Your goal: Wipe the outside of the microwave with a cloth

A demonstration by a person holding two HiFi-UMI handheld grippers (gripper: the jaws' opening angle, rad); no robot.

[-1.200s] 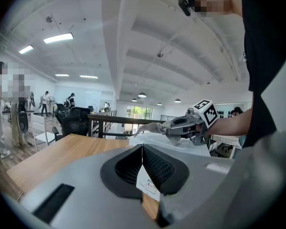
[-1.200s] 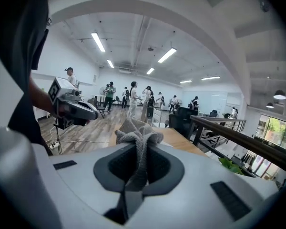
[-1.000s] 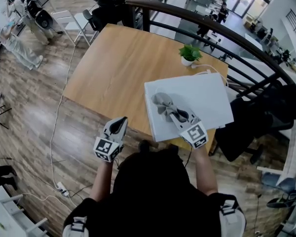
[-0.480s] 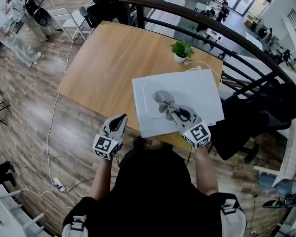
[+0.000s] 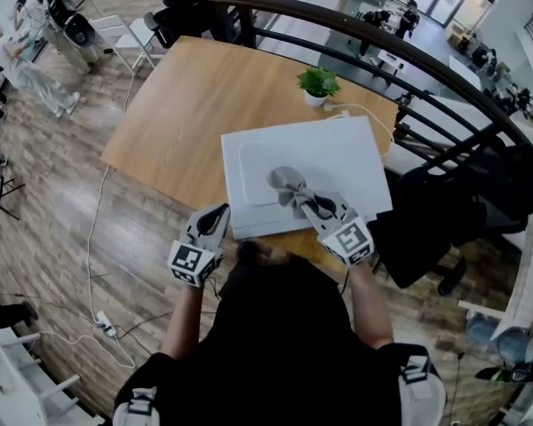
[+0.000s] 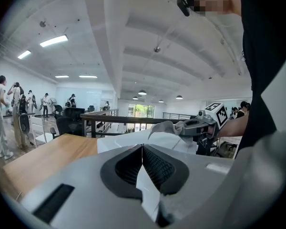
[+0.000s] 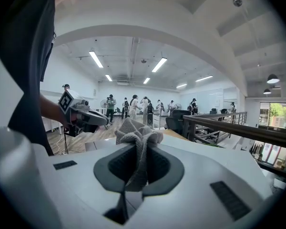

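A white microwave (image 5: pixel 338 153) stands on the wooden table (image 5: pixel 186 105), seen from above. A grey cloth (image 5: pixel 289 187) lies bunched on its top, and my right gripper (image 5: pixel 313 204) is shut on it. In the right gripper view the cloth (image 7: pixel 136 137) sticks up from between the closed jaws. My left gripper (image 5: pixel 215 224) hangs shut and empty off the table's near edge, left of the microwave. In the left gripper view its jaws meet at the left gripper (image 6: pixel 142 157), with the microwave (image 6: pixel 121 141) and the right gripper (image 6: pixel 200 126) holding cloth beyond.
A small potted plant (image 5: pixel 317 86) stands behind the microwave, with a white cable (image 5: pixel 373 122) beside it. A dark curved railing (image 5: pixel 409 60) runs behind the table. A black chair (image 5: pixel 444 229) sits at right. People (image 5: pixel 18 56) stand at far left on the wooden floor.
The right gripper has dragged the cloth slightly toward the near side of the microwave top. The head view has shifted, so the table and microwave sit further left. The left gripper has barely moved.
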